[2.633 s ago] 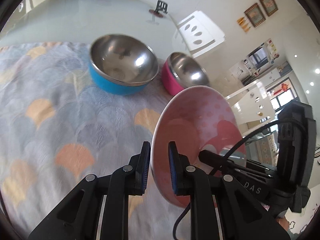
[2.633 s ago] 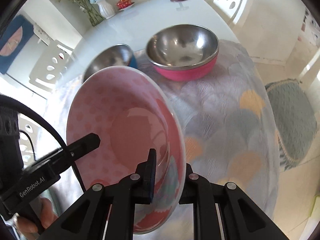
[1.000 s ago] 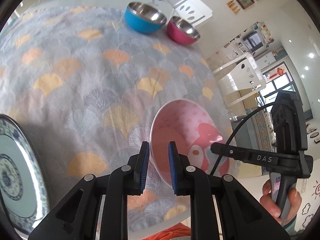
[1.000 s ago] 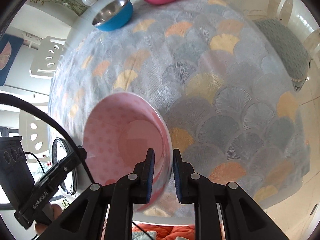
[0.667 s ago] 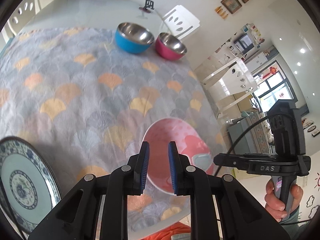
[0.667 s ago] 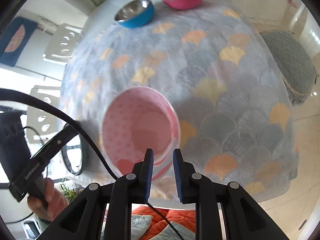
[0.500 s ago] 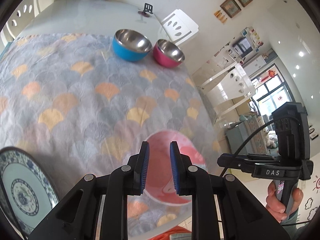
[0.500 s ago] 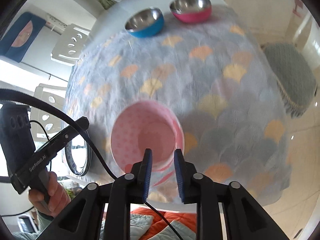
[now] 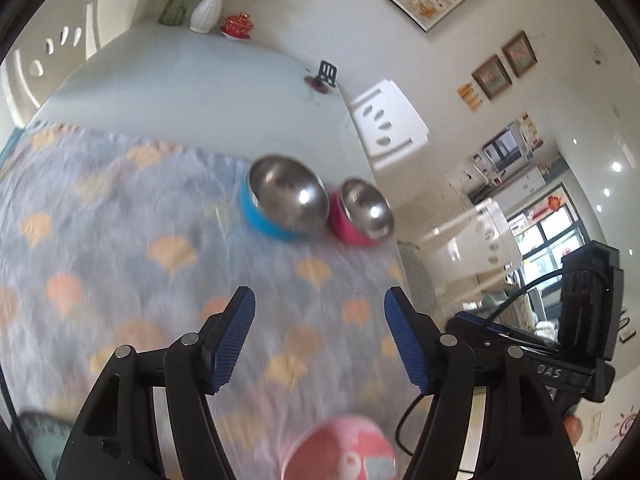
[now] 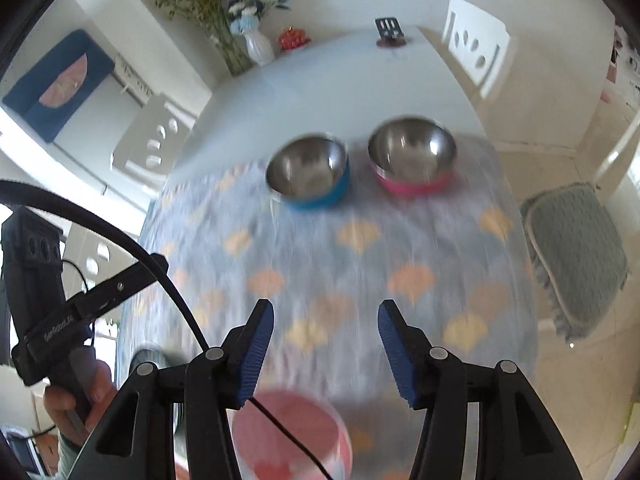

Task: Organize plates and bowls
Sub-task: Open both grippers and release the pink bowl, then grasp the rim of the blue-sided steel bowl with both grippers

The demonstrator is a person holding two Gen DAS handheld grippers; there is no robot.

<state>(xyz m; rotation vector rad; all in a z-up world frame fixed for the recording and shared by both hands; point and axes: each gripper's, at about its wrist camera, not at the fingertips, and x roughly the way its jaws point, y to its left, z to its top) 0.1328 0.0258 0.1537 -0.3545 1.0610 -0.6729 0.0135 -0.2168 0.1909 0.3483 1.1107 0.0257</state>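
Note:
The pink bowl [image 9: 340, 454] [image 10: 288, 436] sits on the patterned tablecloth [image 9: 120, 264] near the table's front edge, below both grippers. My left gripper [image 9: 319, 338] hangs above it with its jaws opening and nothing between them. My right gripper [image 10: 325, 350] is likewise above the bowl, jaws opening, with only cloth behind the gap. A blue steel bowl [image 9: 282, 210] [image 10: 310, 172] and a pink steel bowl [image 9: 362, 214] [image 10: 412, 158] stand side by side at the cloth's far end. A blue patterned plate [image 9: 36, 436] shows at the near left, partly hidden by the fingers.
Beyond the cloth the bare white table [image 9: 180, 80] carries a vase of flowers [image 9: 208, 4], a small red pot [image 9: 238, 26] and a black stand [image 9: 326, 74]. White chairs [image 9: 386, 120] [image 10: 152, 136] flank the table. A grey rug [image 10: 576, 248] lies on the floor at the right.
Both grippers let go of the pink bowl, opened and rose away from it; the bowl now rests on the cloth below them. The steel bowls appear nearer in both views.

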